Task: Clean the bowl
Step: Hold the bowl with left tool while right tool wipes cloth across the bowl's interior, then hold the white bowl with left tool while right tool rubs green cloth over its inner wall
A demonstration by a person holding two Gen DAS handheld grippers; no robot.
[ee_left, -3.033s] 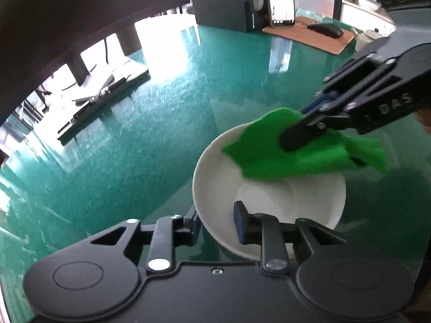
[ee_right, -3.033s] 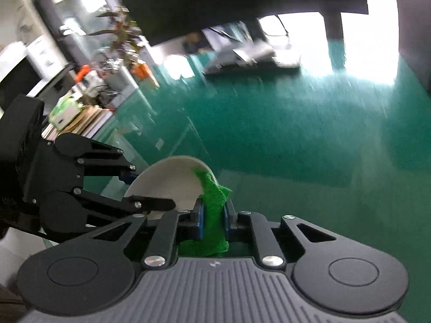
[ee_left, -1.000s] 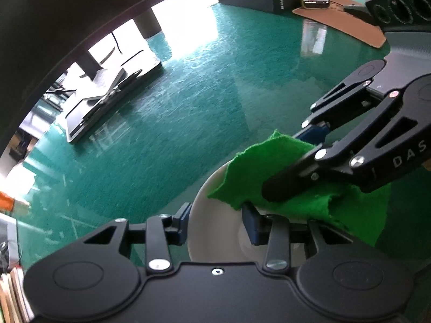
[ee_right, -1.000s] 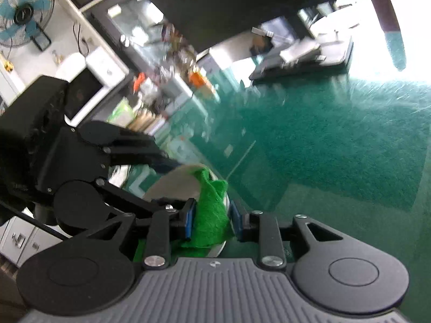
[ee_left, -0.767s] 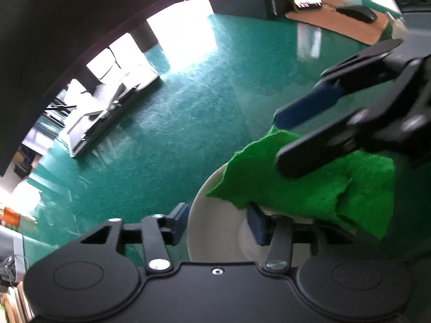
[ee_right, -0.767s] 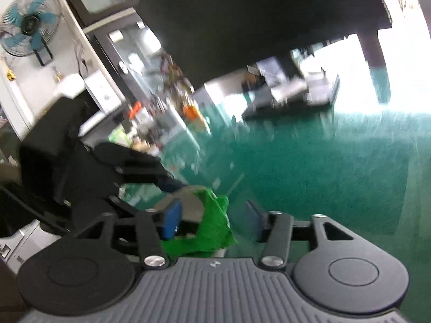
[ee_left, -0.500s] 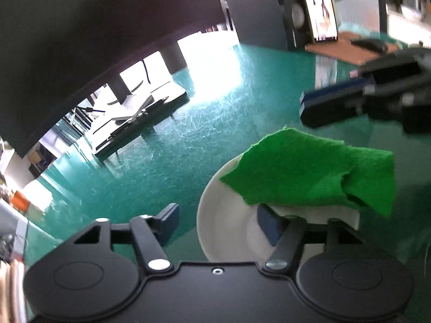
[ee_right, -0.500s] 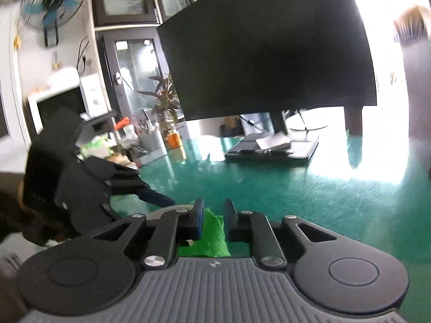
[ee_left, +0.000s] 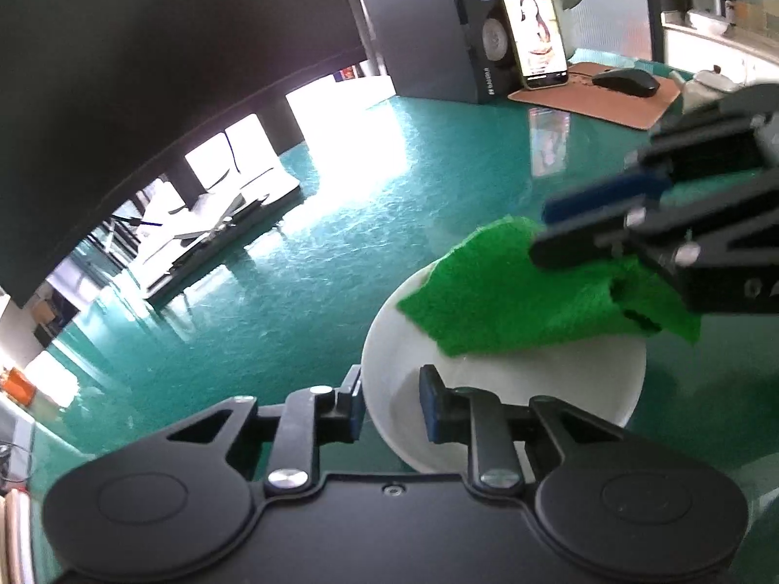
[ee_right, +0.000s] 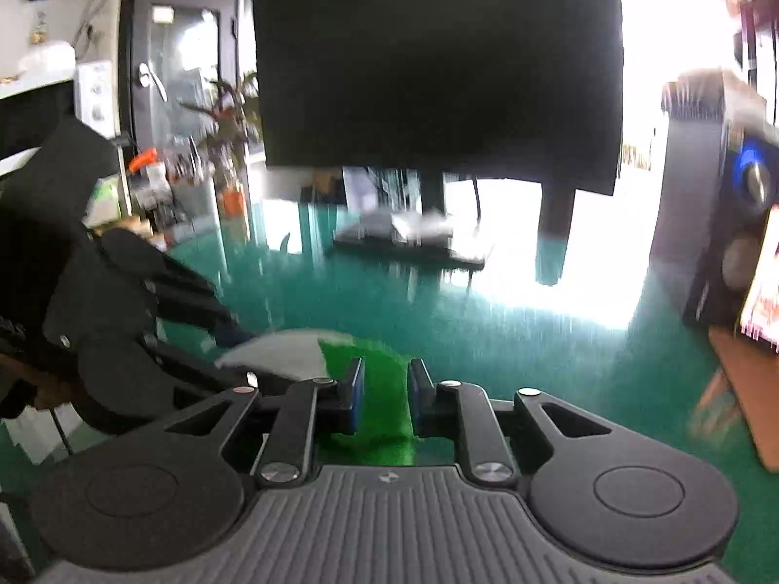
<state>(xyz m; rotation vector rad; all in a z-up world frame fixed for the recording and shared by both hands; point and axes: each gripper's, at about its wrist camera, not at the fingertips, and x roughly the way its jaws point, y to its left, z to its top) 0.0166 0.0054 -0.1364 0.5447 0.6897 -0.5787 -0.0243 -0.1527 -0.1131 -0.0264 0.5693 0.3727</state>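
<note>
Our left gripper had just clamped the white bowl rim, lower centre; our right gripper regripped the green cloth, so wiping could resume.

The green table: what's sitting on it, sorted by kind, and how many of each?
White bowl: 1
Green cloth: 1
Phone: 1
Computer mouse: 1
Brown mat: 1
Speaker: 1
Total: 6
The left gripper clamps the bowl's rim; the right gripper pinches the cloth.
</note>
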